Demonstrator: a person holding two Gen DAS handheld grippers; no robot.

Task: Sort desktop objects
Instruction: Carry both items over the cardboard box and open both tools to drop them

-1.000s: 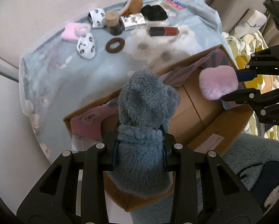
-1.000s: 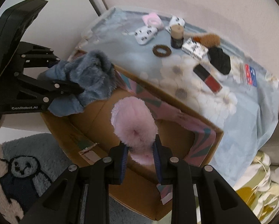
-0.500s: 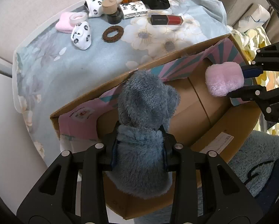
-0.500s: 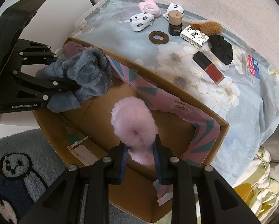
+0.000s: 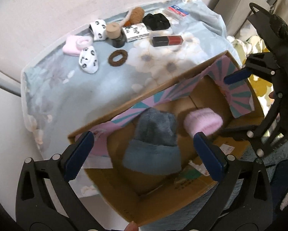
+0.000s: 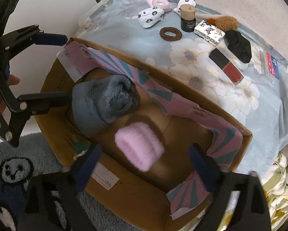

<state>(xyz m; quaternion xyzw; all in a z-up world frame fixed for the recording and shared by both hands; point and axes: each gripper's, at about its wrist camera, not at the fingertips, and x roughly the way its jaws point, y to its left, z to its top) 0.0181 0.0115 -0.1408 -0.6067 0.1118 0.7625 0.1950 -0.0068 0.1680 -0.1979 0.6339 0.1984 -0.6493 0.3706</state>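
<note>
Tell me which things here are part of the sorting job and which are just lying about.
In the job:
- open cardboard box
- fluffy blue-grey sock and fluffy pink sock, released into the box
- brown hair tie, black scrunchie, red lip-gloss tube, spotted white socks on the cloth

Lying about:
- floral blue tablecloth
- panda rug
</note>
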